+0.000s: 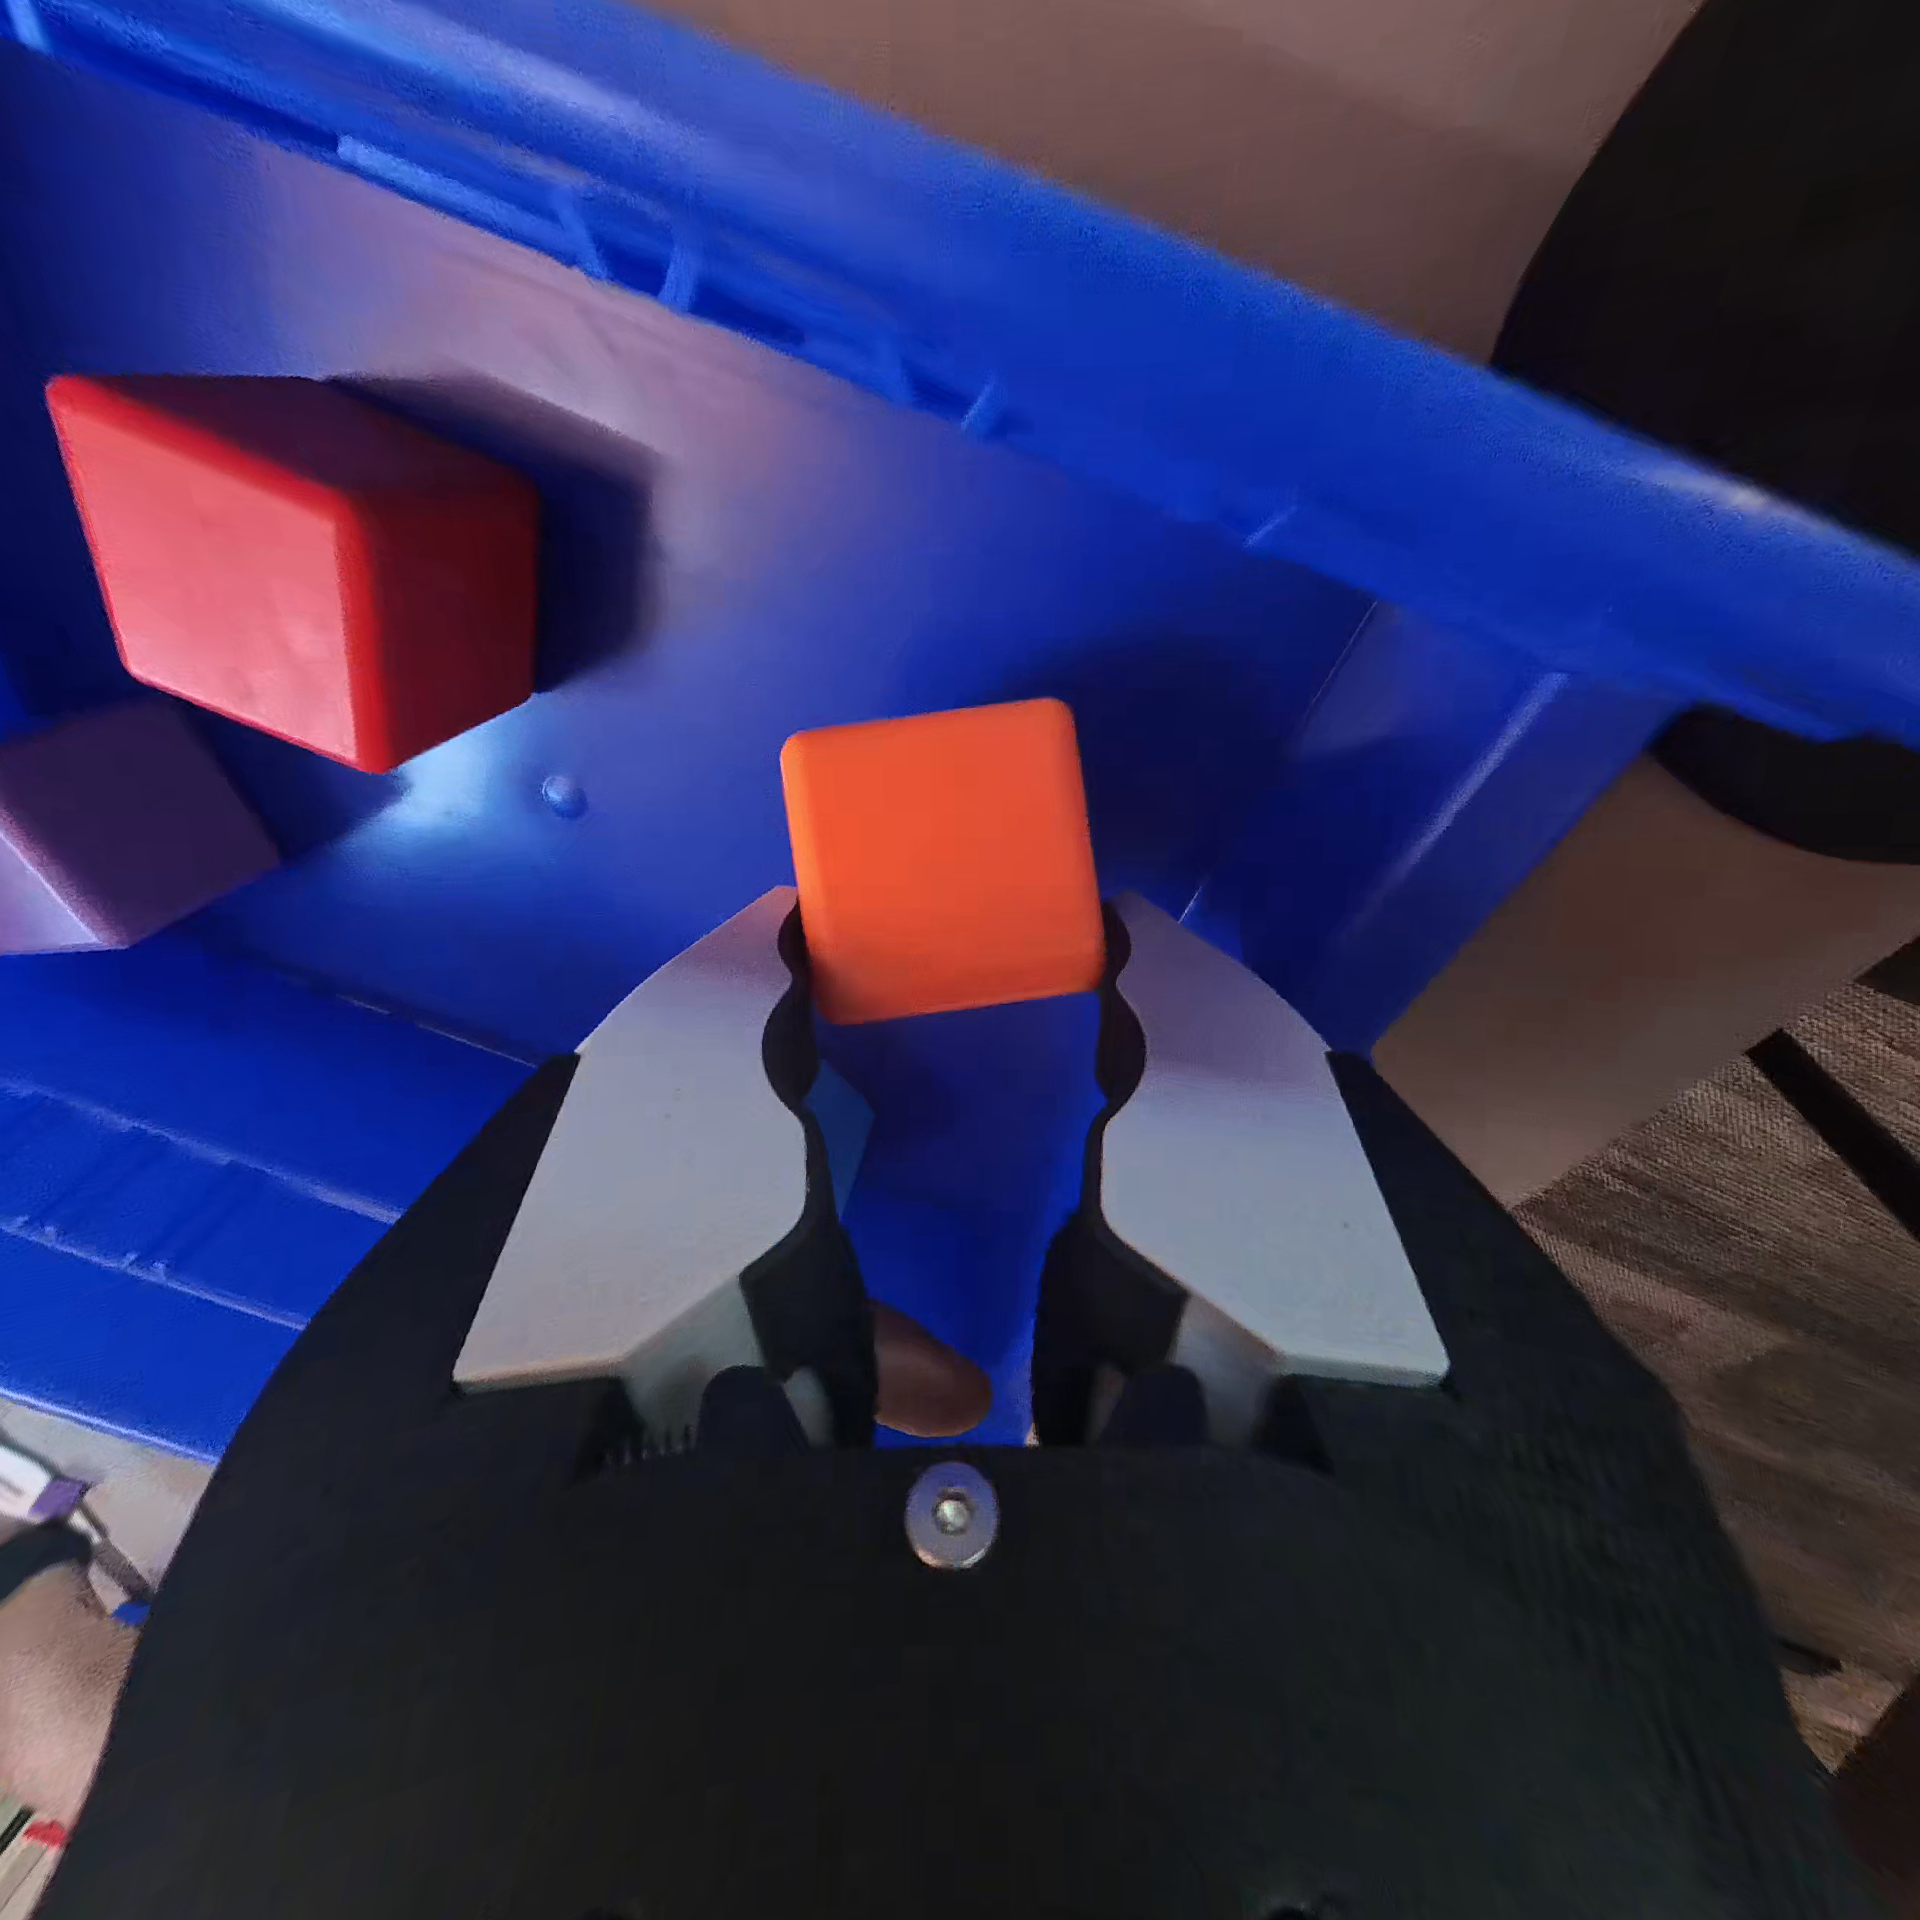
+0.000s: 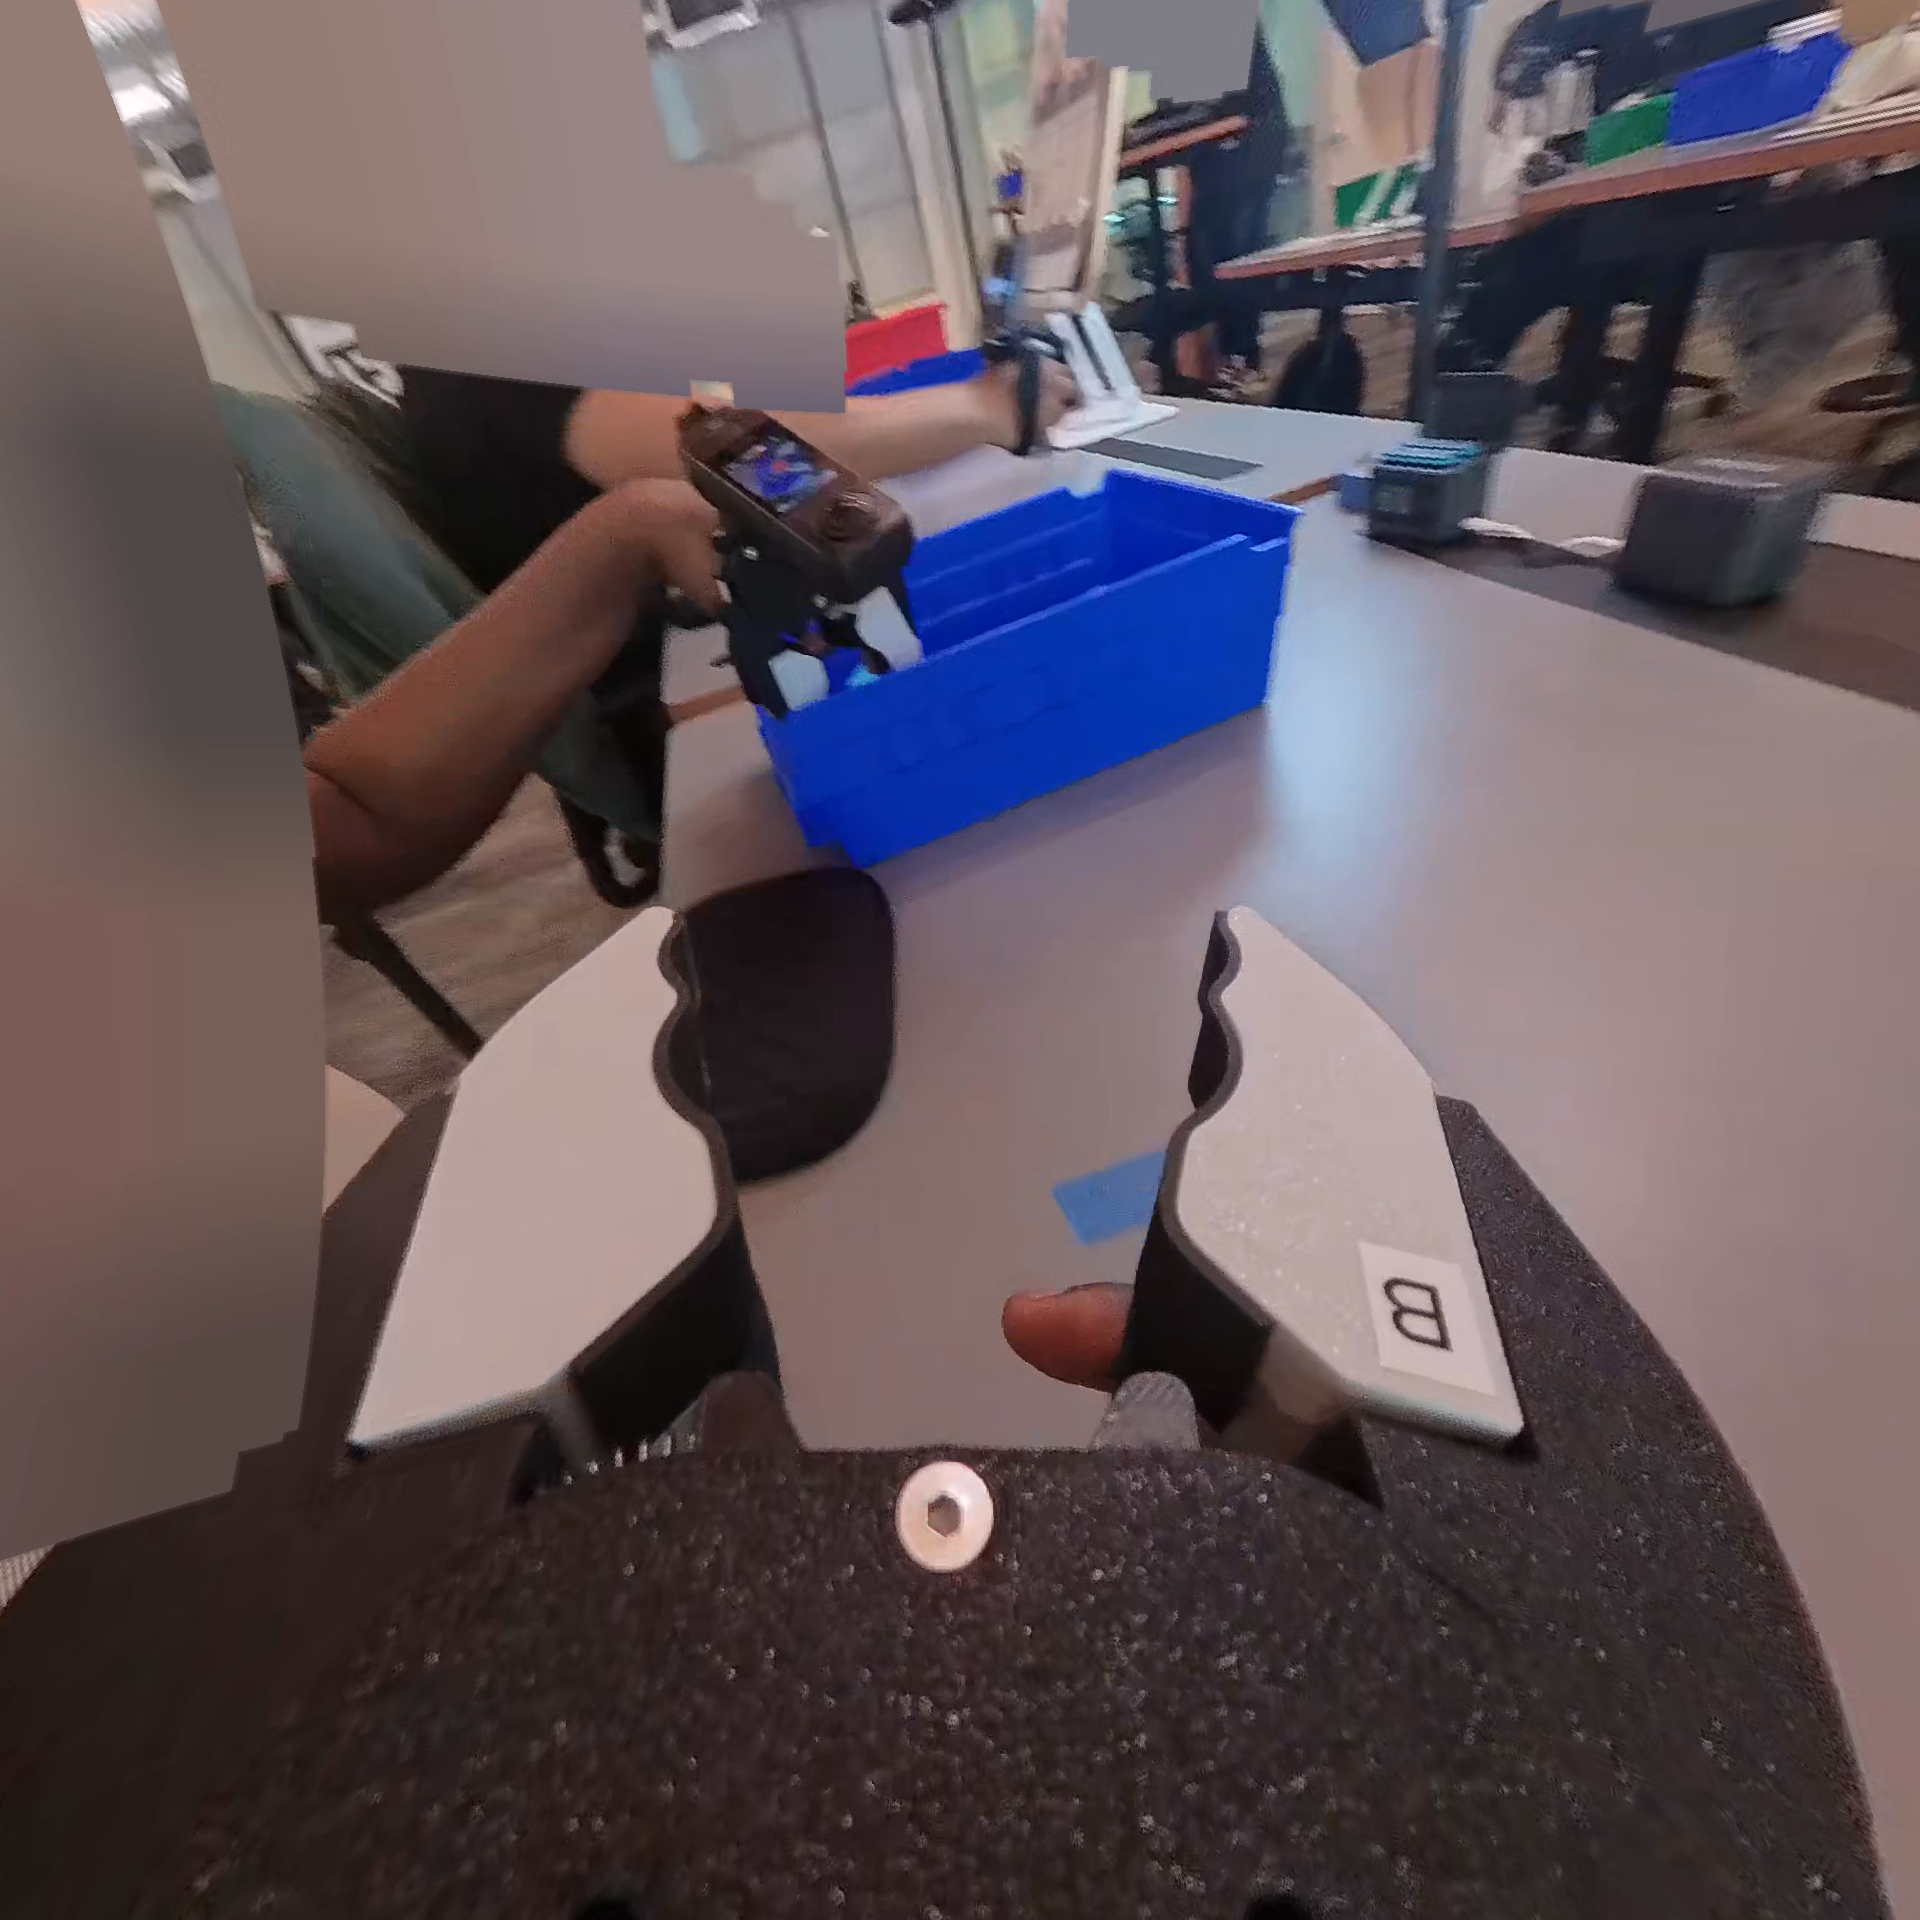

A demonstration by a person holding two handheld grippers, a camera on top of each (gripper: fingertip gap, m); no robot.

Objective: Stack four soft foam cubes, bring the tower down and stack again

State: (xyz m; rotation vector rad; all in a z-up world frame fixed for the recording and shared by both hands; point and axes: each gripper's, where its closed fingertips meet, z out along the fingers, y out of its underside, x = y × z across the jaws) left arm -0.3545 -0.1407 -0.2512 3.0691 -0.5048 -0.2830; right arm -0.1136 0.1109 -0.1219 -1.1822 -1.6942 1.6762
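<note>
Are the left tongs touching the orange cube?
Touching. The left wrist view shows the left tongs pinching the orange cube, both tips pressed against its sides.

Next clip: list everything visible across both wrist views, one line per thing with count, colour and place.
orange cube: 1, orange, pinched between the left gripper's fingertips inside the bin.
red cube: 1, red, on the bin floor, left of the orange one.
purple cube: 1, pale purple, below the red cube at the left edge.
bin: 1, blue, on the table.
table: 1, grey, under the bin.
dark pad: 1, black, on the table near the right gripper.
tape: 1, blue, on the table.
left gripper: 1, black and grey, shut on the cube.
right gripper: 1, black and grey, open over the table.
</note>
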